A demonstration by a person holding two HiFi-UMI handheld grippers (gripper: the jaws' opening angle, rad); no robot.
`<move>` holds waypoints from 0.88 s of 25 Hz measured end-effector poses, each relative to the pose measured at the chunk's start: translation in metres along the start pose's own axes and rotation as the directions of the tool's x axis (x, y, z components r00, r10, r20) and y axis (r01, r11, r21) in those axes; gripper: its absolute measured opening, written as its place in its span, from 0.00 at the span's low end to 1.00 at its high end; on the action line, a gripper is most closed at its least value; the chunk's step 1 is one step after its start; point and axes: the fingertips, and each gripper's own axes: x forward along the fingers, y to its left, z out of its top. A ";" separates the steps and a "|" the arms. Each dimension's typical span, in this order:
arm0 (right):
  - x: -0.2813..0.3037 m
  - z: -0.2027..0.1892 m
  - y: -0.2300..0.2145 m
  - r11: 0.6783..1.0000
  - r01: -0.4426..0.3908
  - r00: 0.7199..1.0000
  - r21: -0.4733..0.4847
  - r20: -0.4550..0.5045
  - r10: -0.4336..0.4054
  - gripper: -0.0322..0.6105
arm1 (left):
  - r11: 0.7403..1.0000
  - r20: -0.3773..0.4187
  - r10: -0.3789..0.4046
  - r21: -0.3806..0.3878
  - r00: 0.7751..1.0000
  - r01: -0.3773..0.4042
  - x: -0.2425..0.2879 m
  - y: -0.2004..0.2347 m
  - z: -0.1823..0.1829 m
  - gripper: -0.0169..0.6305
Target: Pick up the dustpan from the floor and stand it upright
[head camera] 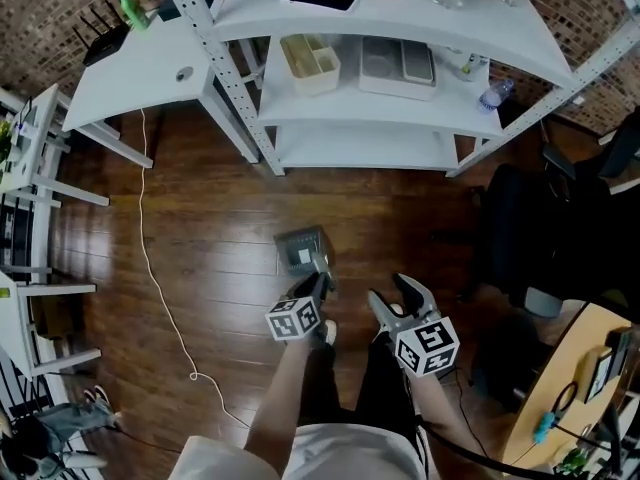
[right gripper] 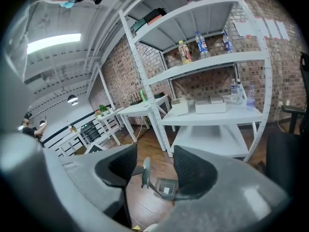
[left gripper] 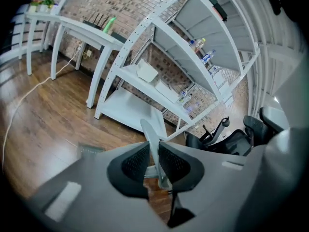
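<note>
Dark wood floor (head camera: 200, 268) filled most of the head view. A white shelf unit (head camera: 360, 150) ran across the top, a white desk (head camera: 140, 68) sat at upper left and a black chair (head camera: 520, 238) at the right edge. A white cable (head camera: 150, 258) trailed down the floor on the left.

The dustpan (head camera: 301, 251) sat at frame centre, just above the person's legs. It was grey, with a square shallow pan, a white label in the middle and a thin pale flat handle. The pan end pointed toward the shelf unit and the handle ran back to the left gripper (head camera: 318, 286). Whether the pan was clear of the floor could not be told.

In the left gripper view the left gripper (left gripper: 154, 153) was clamped on the handle (left gripper: 153, 144), both dark pads pressed against the thin blade, which stuck up past the tips.

The right gripper (head camera: 392, 293) was just right of the dustpan and not touching it. In the right gripper view the right gripper (right gripper: 155, 158) had its jaws apart and held nothing. The dustpan (right gripper: 166, 187) showed beyond the gap, handle up, pan lower.
</note>
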 end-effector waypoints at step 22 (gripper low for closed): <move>-0.143 0.000 0.134 0.989 -0.068 0.988 -0.131 0.132 0.085 0.40 | 0.985 0.339 0.070 0.126 0.938 -0.119 -0.211 0.007 0.003 0.38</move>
